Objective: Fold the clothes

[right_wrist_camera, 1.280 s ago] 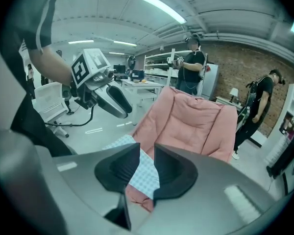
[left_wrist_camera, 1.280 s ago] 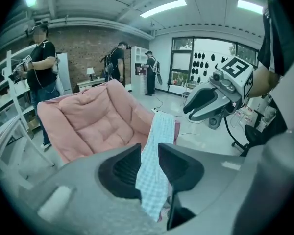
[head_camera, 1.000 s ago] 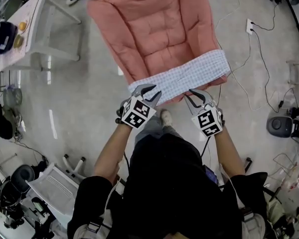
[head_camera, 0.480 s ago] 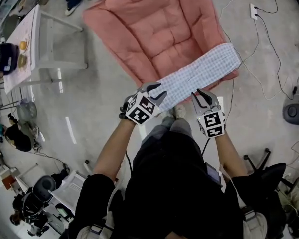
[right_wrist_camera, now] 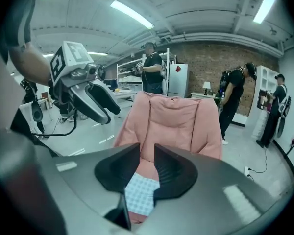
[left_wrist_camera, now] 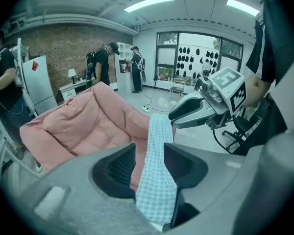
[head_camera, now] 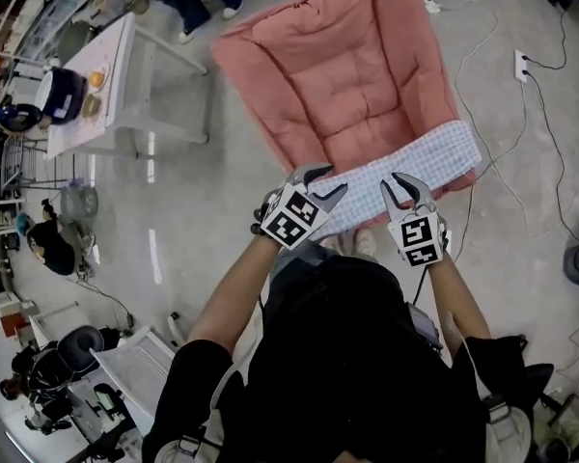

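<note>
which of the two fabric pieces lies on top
The light blue-and-white checked cloth: a narrow strip draped across the near edge of the large pink quilted cushion beneath it.

cloth (head_camera: 410,174) on cushion (head_camera: 352,75), table (head_camera: 89,104) to left

checked cloth (head_camera: 415,167): near edge is hiding behind the right gripper (head_camera: 396,179) (whose fingers (right_wrist_camera: 174,170) are masking most of it in the right gripper view)
pink cushion (head_camera: 357,75): the head view's top edge is cutting off its far end
tabletop (head_camera: 92,128): things on it are showing too small to name
</note>
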